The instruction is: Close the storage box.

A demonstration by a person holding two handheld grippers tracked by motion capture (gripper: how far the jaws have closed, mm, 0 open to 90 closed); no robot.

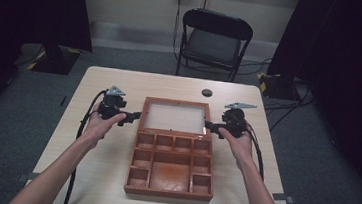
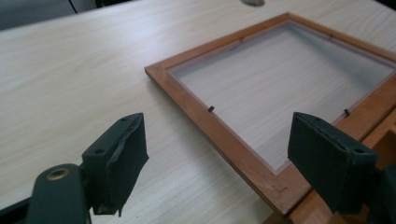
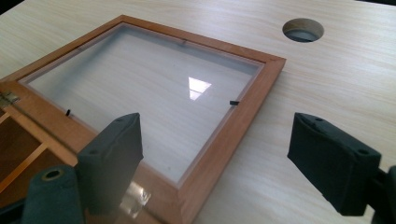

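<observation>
Both black hand-held grippers, left gripper (image 1: 135,116) and right gripper (image 1: 210,126), stand spread and empty, flanking the glass-paned reddish wooden lid (image 1: 174,117) lying flat open behind the compartmented wooden box (image 1: 172,166). The lid's long axis runs between them, each side rail just inward of its gripper; the pale wooden table (image 1: 110,82) leaves free room beyond.

box (image 1: 171,165): reddish-brown wood | lid (image 1: 175,103): clear pane | table (image 1: 110,82): pale woodgrain

High overhead, tongs views close, sharing lid (image 1: 174,117)
</observation>
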